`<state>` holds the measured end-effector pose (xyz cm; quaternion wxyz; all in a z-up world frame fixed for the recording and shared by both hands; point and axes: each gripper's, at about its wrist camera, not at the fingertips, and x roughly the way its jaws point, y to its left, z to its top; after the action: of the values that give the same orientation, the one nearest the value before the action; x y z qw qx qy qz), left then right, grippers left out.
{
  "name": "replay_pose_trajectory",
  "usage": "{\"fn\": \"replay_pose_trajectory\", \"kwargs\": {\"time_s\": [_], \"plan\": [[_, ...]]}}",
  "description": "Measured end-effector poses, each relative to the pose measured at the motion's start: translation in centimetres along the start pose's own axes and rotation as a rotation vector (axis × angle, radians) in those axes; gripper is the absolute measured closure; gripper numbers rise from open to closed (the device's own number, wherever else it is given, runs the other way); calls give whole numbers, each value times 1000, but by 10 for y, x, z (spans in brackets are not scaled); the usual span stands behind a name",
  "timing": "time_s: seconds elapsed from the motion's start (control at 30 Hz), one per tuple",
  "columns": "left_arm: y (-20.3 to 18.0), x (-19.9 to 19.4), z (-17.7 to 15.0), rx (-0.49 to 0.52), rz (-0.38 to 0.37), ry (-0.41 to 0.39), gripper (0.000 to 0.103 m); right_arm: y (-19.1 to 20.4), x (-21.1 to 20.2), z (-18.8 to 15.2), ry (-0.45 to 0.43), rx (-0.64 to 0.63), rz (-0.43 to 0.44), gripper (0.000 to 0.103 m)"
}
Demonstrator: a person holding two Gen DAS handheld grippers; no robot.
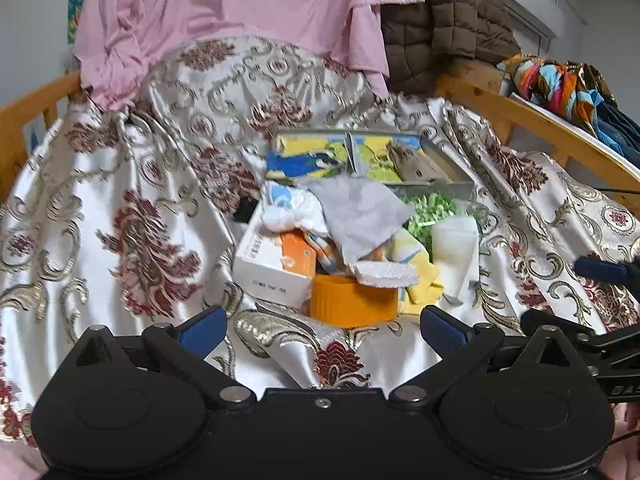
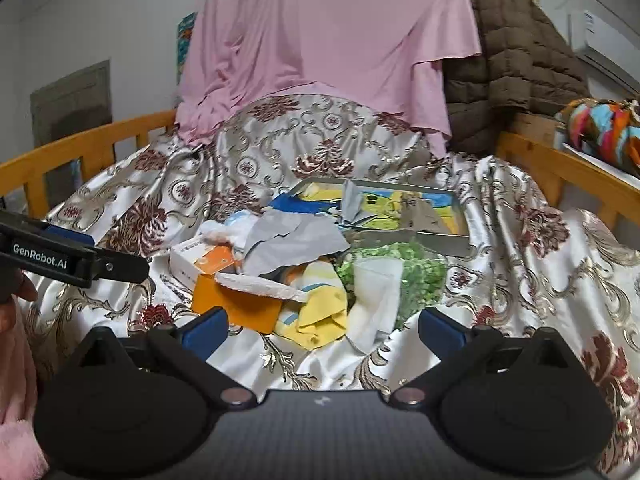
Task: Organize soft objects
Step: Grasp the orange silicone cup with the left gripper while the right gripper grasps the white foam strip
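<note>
Cloths [image 1: 360,216] lie heaped with a white box [image 1: 272,268] and orange cup [image 1: 352,300] on the patterned bedspread [image 1: 120,200]; left tongs [image 1: 322,326] and right tongs [image 2: 322,326] both gape apart, holding nothing.

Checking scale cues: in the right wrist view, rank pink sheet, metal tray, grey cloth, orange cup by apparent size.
1. pink sheet
2. metal tray
3. grey cloth
4. orange cup

Cloth versus cup is unsure: the cup sits nearer the camera and is partly covered.

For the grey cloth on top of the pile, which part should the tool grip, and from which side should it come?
Probably grip the grey cloth at its loose lower corner, which hangs free over the yellow cloth. Come from the near side, above the orange container, with the open left tool; the far edge lies against the metal tray.
</note>
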<state>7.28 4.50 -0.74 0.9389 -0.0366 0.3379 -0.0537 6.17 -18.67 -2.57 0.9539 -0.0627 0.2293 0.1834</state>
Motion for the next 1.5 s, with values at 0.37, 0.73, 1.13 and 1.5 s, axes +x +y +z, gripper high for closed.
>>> {"fn": "replay_pose_trajectory", "kwargs": {"time_s": [0.37, 0.73, 1.13, 1.5], "plan": [[0, 48, 19, 134, -99, 163, 1, 13, 49, 9, -13, -280, 68, 0], [16, 96, 34, 185, -187, 287, 1, 26, 89, 2, -6, -471, 150, 0], [26, 120, 28, 217, -299, 269, 1, 36, 117, -5, -41, -625, 177, 13], [33, 133, 28, 205, -347, 279, 13, 37, 124, -6, -73, -654, 235, 39]]}}
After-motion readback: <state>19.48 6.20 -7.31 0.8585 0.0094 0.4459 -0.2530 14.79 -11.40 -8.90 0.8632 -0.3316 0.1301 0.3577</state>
